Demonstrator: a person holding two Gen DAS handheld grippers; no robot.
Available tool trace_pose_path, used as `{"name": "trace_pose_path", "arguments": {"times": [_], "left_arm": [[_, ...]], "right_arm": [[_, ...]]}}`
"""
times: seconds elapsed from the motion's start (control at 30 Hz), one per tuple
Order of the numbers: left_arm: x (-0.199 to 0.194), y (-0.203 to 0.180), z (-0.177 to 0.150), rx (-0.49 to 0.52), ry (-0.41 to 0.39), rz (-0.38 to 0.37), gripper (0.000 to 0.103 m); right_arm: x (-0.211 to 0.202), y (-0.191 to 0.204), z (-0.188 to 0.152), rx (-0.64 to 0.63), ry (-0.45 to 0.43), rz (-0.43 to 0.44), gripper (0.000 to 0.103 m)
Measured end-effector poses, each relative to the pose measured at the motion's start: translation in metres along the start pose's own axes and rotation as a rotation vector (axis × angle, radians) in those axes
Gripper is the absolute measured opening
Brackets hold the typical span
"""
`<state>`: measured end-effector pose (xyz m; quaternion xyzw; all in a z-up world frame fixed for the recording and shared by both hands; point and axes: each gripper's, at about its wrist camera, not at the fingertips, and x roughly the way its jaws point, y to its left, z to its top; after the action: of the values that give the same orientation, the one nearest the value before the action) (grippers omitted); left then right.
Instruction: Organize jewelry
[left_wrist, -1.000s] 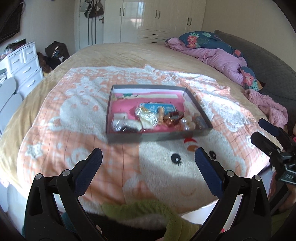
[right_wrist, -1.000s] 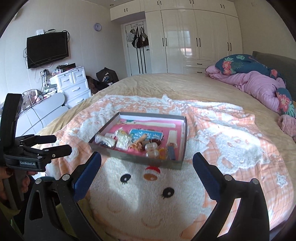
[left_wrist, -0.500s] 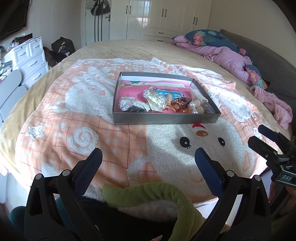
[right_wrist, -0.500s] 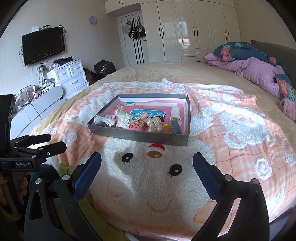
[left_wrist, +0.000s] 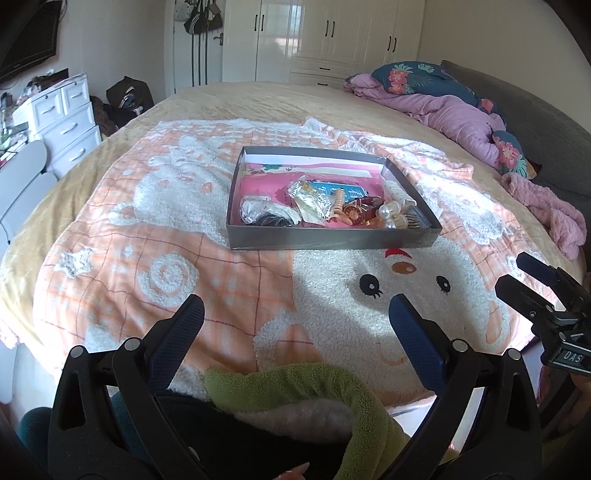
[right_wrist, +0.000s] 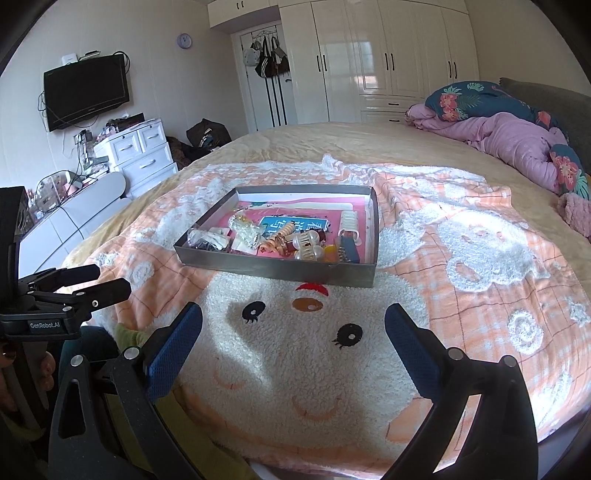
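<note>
Jewelry (left_wrist: 334, 205) heaped loose in grey tray (left_wrist: 332, 240), mid-blanket (left_wrist: 166, 229) on bed | left tongs (left_wrist: 295, 317) spread wide, empty, near bed edge | right tongs (right_wrist: 293, 325) likewise, well short | step: fits sorting ahead or just done, can't call it
</note>
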<state>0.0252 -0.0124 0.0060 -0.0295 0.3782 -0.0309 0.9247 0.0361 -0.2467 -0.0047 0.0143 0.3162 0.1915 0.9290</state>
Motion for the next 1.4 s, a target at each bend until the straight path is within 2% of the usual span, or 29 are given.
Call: {"name": "trace_pose_path", "arguments": {"times": [1.4], "left_arm": [[-0.0039,-0.0005,0.0006,0.015,-0.002,0.042,0.094]], "right_arm": [[-0.0074,0.0033,0.0025,-0.01,-0.01,0.009,0.099]]}}
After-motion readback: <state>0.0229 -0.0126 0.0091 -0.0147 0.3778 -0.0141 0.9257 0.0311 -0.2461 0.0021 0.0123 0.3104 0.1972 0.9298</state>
